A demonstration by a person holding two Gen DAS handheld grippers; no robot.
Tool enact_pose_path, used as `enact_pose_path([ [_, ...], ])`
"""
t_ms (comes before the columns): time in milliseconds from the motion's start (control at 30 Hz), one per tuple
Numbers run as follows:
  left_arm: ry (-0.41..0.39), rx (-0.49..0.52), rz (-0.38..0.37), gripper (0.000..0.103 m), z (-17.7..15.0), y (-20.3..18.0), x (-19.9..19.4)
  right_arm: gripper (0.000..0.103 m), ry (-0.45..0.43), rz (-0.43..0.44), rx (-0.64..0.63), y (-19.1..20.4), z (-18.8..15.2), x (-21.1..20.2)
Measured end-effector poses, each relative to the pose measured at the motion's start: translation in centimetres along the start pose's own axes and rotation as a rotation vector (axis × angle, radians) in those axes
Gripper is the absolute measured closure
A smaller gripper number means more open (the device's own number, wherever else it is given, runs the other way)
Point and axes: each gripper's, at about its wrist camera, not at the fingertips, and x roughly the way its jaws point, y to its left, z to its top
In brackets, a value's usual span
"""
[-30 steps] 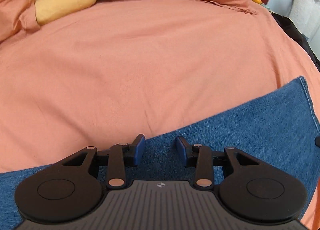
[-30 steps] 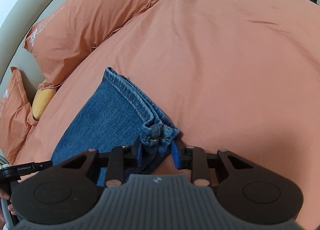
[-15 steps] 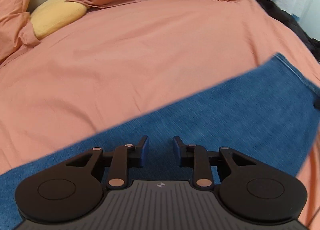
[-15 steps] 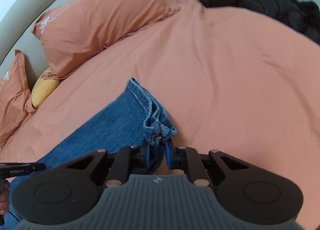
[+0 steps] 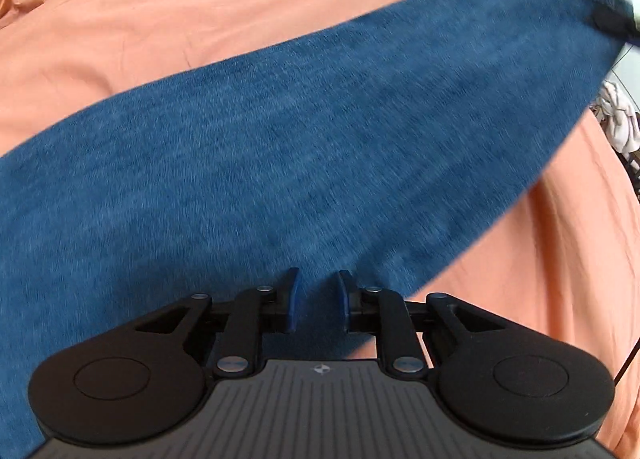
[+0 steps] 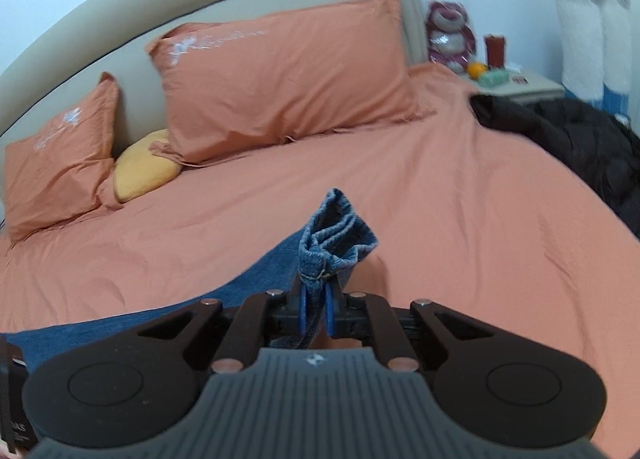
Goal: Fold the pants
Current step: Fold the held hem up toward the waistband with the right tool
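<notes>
Right-wrist view: the right gripper [image 6: 315, 301] pinches the bunched hem of the jeans [image 6: 336, 235], lifted above the bed [image 6: 460, 219]. Left gripper [image 5: 316, 305], jaws closing with denim between them, pads not yet pressing. Best carried over taut and level, edges matched. Blue denim, one long leg stretched across the sheet.
</notes>
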Motion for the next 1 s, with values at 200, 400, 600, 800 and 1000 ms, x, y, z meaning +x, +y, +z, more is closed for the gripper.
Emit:
enact_pose_path([
  [200, 0.015, 0.018, -0.082, 0.081, -4.0, 1.2, -3.8, 0.099, -0.061, 0.063, -0.198, 8.5, 1.9, -4.5],
  [400, -0.063, -0.004, -0.015, 0.081, -7.6, 5.9, -9.1, 0.099, -0.078, 0.128, -0.382, 19.3, 1.8, -8.0],
  [600, -0.148, -0.125, 0.103, 0.081, -10.1, 12.0, -13.8, 0.099, -0.023, 0.175, -0.461, 29.4, -0.8, -7.9],
  [800, -0.232, -0.282, 0.205, 0.079, -13.2, 17.1, -16.5, 0.099, 0.088, 0.276, -0.442, 37.3, -6.9, -4.9],
  [1000, -0.260, -0.445, 0.288, 0.076, -16.6, 20.9, -17.6, 0.099, 0.301, 0.309, -0.448, 41.8, -17.0, 0.7],
])
